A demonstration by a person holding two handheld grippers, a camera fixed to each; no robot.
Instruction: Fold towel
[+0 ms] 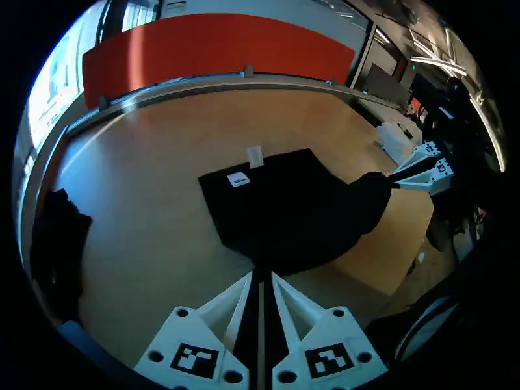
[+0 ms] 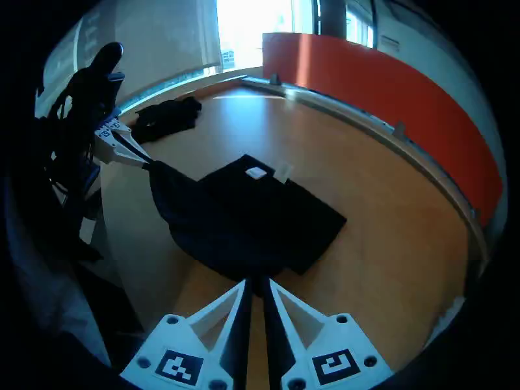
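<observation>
In the towel point(image 1: 286, 208), left tool point(image 1: 261, 273) and right tool point(image 2: 257, 281) seem buried.

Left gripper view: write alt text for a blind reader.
A black towel lies on a wooden table, its near edge pinched by the left hand-held gripper; the right hand-held gripper holds up its right corner.

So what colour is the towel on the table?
The towel is black, with white tags; the left gripper view shows it best.
</observation>
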